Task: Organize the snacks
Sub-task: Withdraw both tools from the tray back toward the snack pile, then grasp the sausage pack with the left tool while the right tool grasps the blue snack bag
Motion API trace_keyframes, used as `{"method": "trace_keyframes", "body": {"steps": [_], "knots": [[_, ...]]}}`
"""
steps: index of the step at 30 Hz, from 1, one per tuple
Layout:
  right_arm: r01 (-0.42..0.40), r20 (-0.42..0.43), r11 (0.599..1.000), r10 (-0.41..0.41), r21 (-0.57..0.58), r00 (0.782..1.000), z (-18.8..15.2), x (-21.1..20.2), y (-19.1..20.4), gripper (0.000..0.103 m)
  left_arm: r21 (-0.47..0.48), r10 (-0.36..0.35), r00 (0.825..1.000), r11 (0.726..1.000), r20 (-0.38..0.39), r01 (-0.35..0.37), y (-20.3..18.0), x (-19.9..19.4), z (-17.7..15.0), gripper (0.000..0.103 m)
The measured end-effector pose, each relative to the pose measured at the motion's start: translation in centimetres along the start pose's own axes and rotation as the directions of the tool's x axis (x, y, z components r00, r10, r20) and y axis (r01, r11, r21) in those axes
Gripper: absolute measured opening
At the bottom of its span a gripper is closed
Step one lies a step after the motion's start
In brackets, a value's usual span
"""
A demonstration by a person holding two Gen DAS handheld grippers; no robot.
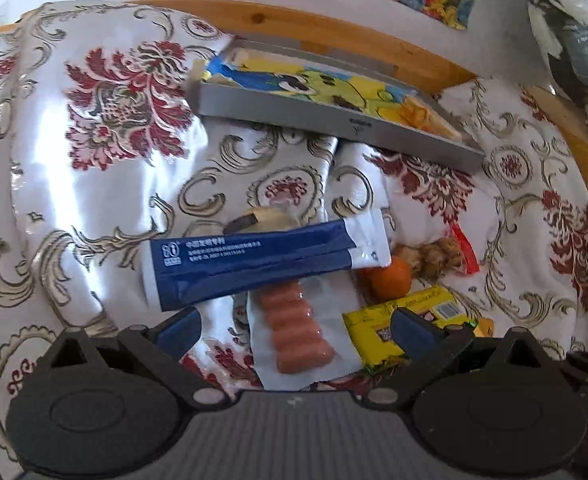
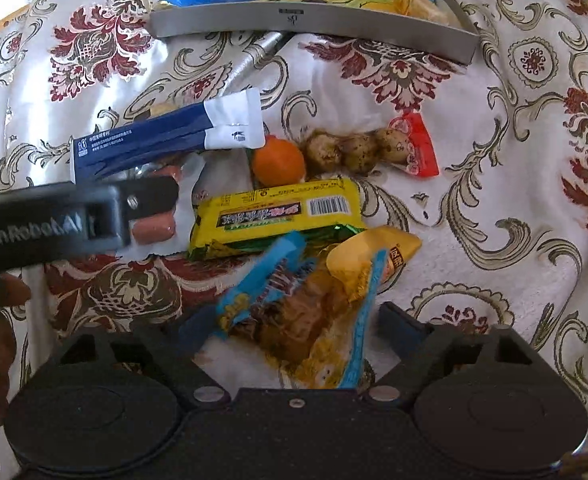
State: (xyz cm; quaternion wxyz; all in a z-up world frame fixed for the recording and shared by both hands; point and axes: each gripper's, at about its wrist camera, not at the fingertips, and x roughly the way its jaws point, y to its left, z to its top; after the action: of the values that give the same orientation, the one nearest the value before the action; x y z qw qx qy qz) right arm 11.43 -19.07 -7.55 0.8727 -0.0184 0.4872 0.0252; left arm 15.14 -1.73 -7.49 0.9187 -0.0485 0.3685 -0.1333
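- The setting is a surface draped in a white cloth (image 2: 514, 92) with red flowers and olive scrolls, lying in folds; a wooden rail (image 1: 334, 28) runs behind it. I cannot tell whether a worktop or a bed lies under the cloth.
- One grey tray (image 2: 314, 26) sits at the far side, already carrying a few cartoon-printed packets; I judge it the place the snacks belong.
- The left claw (image 1: 296, 322) is spread wide, its two blue pads low over the one pink sausage pack (image 1: 298, 332), not touching it as far as I can tell.
- To do this step well, I would lower the left claw square over the sausage's middle and close on the sausage itself, not the slippery clear film, keeping clear of the blue sachet that overlaps its far end.
- The right claw (image 2: 298, 332) has its fingers spread, with one blue-and-yellow crumpled wrapper (image 2: 310, 312) between them; whether they pinch it I cannot tell.
- One blue-and-white sachet (image 2: 165, 138) lies across the sausage pack's top.
- One yellow snack bar (image 2: 277, 214) lies beside the sausage pack.
- One red-ended pack (image 2: 374, 148) holds three brown lumps.
- One orange fruit (image 2: 278, 162) sits between sachet and lumps.
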Motion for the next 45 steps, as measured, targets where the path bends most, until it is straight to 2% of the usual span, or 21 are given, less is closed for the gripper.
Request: {"method": "trace_keyframes", "body": {"steps": [3,9,17,18,21,24,26,37,45], "knots": [[0.009,0.016,1.0,-0.009,-0.003,1.0,-0.1,-0.3,-0.1,0.068,-0.019,-0.007,1.0,1.0,-0.021,0.006,0.3,0.8,-0.1,0.102],[0.009,0.032,1.0,-0.009,0.0,0.999,-0.1,-0.5,-0.2,0.059,-0.108,-0.028,0.998,0.994,-0.06,0.022,1.4,2.6,-0.2,0.089],[0.001,0.041,1.0,-0.001,0.01,0.999,-0.1,-0.7,-0.2,0.054,-0.097,-0.019,0.997,0.995,-0.079,0.011,1.0,3.8,-0.2,0.086],[0.003,0.044,1.0,-0.003,0.009,0.999,0.0,-0.7,-0.2,0.047,-0.102,-0.019,0.997,0.995,-0.077,0.011,1.1,4.0,-0.2,0.084],[0.007,0.055,1.0,-0.007,0.013,0.998,0.0,-0.8,-0.3,0.047,-0.107,-0.003,0.997,0.994,-0.082,-0.005,1.2,4.1,-0.1,0.077],[0.01,0.059,1.0,-0.011,0.004,0.998,-0.1,-0.7,-0.1,0.047,-0.056,0.024,0.994,0.998,-0.103,-0.03,0.7,4.2,0.0,0.065],[0.007,0.058,1.0,-0.007,0.002,0.998,-0.1,-0.7,-0.1,0.047,-0.037,0.032,0.994,0.999,-0.109,-0.036,0.5,4.1,0.0,0.064],[-0.052,0.035,0.996,0.05,0.067,0.998,0.1,-0.6,-0.9,0.05,-0.102,0.002,0.99,0.995,-0.139,-0.017,0.8,2.5,-0.4,0.06],[-0.112,0.027,0.983,0.109,0.144,0.994,-0.1,-1.1,-2.1,0.042,-0.177,-0.034,0.986,0.984,-0.164,0.004,1.3,0.8,-1.1,0.059]]}}
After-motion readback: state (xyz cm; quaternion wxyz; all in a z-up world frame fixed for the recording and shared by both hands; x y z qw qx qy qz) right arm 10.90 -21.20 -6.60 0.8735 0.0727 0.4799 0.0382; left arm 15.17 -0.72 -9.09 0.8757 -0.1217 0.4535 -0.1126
